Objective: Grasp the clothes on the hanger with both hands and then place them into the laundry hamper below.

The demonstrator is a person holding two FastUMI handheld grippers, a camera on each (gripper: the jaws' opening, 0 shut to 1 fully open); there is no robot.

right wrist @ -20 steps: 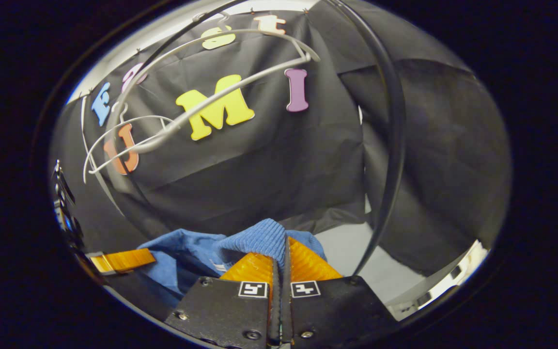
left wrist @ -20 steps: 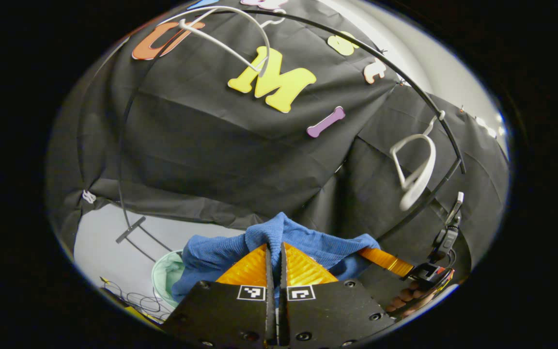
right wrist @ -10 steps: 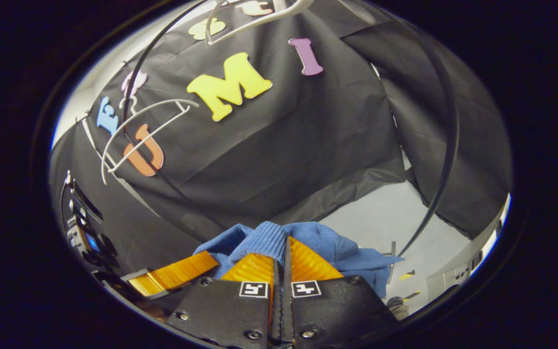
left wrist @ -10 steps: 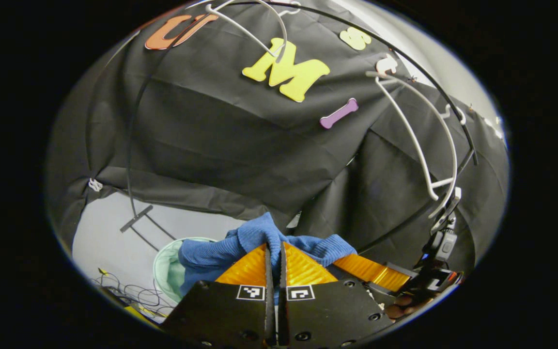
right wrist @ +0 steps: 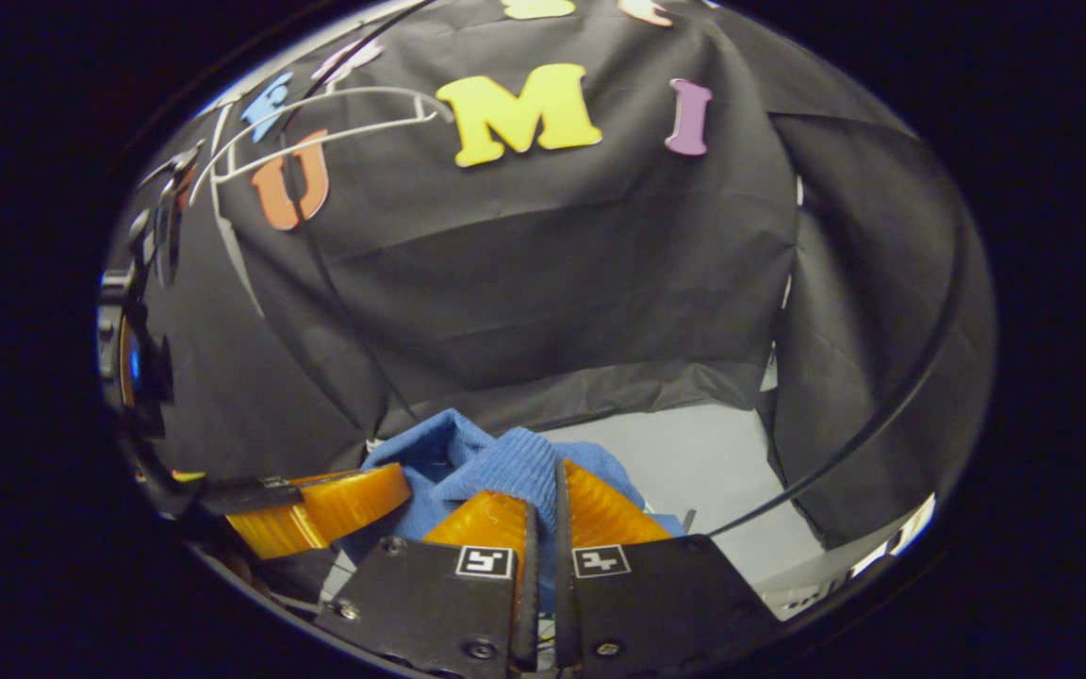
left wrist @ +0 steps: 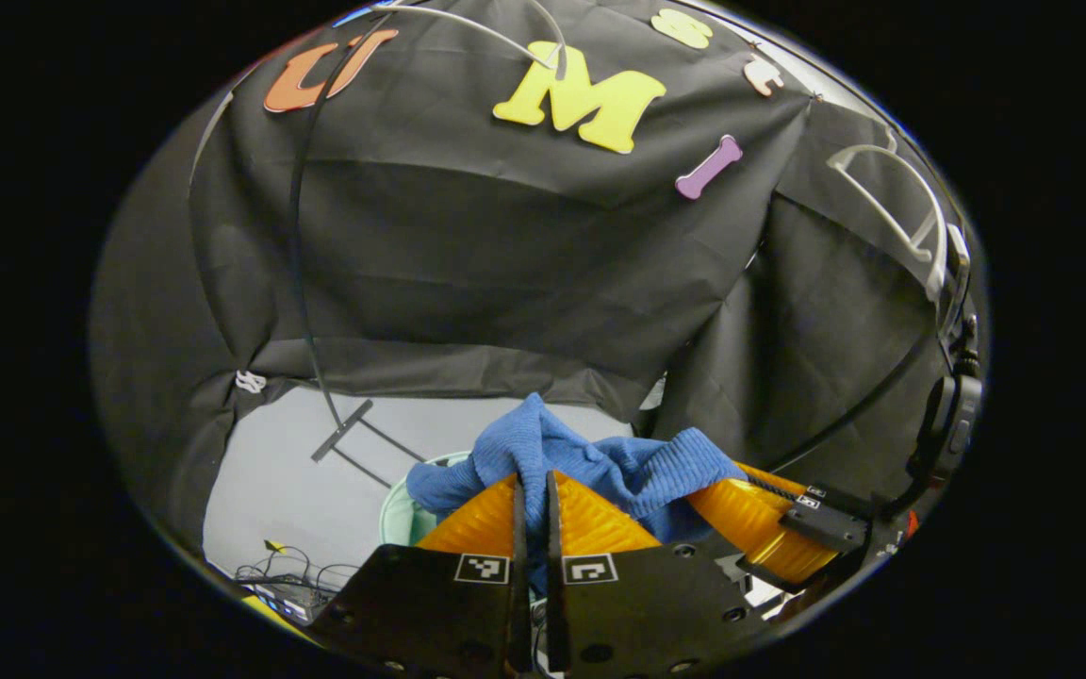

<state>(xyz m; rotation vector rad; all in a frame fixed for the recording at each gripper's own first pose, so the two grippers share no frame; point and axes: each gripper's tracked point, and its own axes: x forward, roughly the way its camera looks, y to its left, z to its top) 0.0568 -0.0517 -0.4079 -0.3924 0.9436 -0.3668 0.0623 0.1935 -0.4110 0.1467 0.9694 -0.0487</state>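
Observation:
A blue knitted garment hangs bunched between the two grippers. My left gripper is shut on a fold of it. In the left gripper view the right gripper sits close at the right, with the cloth draped onto it. My right gripper is shut on another fold of the blue garment, and the left gripper lies just to its left. A pale green hamper stands on the floor below, partly hidden by the cloth. White hangers hang bare on the black rail.
A black rack with a curved rail and a foot stands on the grey floor. Cables lie at the lower left. The black cloth wall closes the back. Another rack pole crosses the right gripper view.
Both grippers have come down and closer together with the garment, which is more bunched. The hangers and wall have slid upward in both views, and more floor shows.

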